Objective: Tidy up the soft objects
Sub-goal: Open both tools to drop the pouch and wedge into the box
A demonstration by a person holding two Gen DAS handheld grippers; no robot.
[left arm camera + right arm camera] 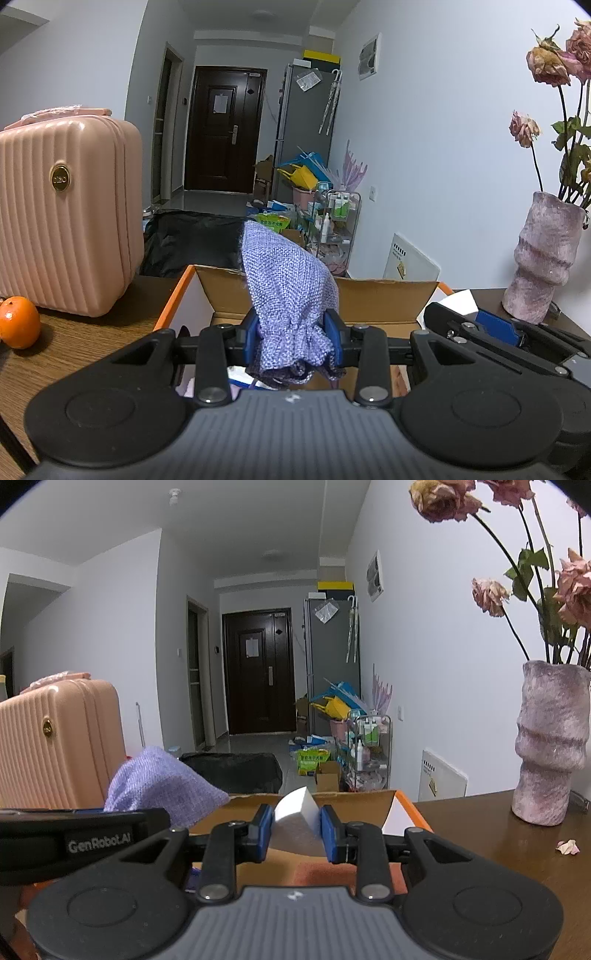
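Left wrist view: the left gripper [293, 338] is clenched on a lavender knitted cloth [290, 291], its blue pads pinching the gathered lower end while the rest stands up in a peak above the jaws. Gripper and cloth hang over an open cardboard box [384, 299] with an orange outer side, which sits on a brown wooden table [92, 343]. A pink ribbed suitcase [66, 218] stands to the left on the table, with an orange fruit [18, 323] in front of it. At right stands a mauve vase [543, 254] of dried roses, and the right gripper's black body shows near it.

Right wrist view: the right gripper [297, 829] grips a white foam block [295, 814] between its blue pads, over the same box [369, 801]. Orange fabric [317, 873] lies in the box below. The lavender cloth [162, 782] shows at left, above the left gripper's black body.
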